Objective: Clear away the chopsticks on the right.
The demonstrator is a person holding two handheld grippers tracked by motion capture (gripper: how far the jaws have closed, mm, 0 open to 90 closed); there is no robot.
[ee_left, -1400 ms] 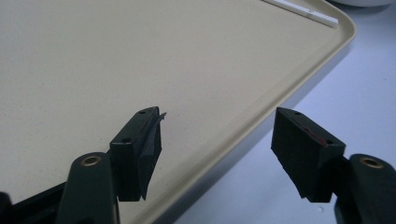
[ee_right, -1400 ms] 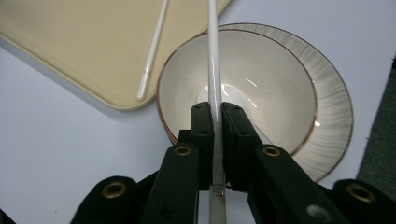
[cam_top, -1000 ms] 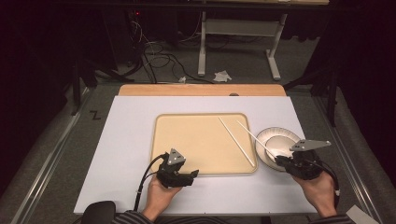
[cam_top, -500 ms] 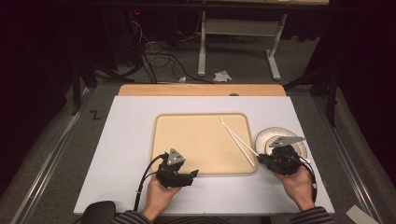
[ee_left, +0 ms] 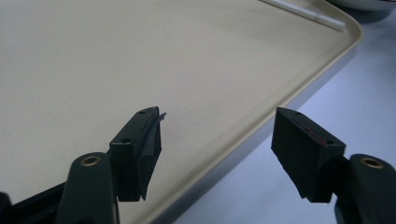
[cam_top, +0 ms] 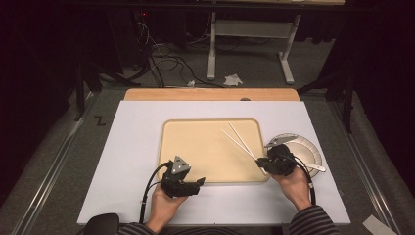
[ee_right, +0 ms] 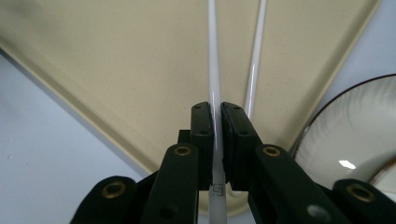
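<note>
Task's thing: a pair of thin white glossy chopsticks (cam_top: 238,140) is seen, each a long, smooth, round stick; in the right gripper view the nearer chopstick (ee_right: 214,74) bears a small printed mark at its near end.
Place: the chopsticks are laid on the shallow beige rectangular plastic tray (cam_top: 195,147), over its right-hand part, with their near ends at the tray's near right corner.
Long axis: the sticks are laid flat and run slantwise, from the tray's near right corner up towards the middle of its far edge; they are spread slightly apart at the far ends and drawn closer at the near ends.
Right gripper (ee_right: 217,135): its jaws are clenched on the near end of one chopstick, which is pinched between the two black pads; the second chopstick (ee_right: 254,70) is left lying just beside, outside the jaws.
Left gripper (ee_left: 217,144): its jaws are released and spread wide, nothing being held; it is hung over the tray's near edge, one jaw above the tray and the other above the white worktop (cam_top: 132,147).
Beside: a round white paper plate (cam_top: 306,152) is set on the worktop just off the tray's right edge, near the right gripper.
</note>
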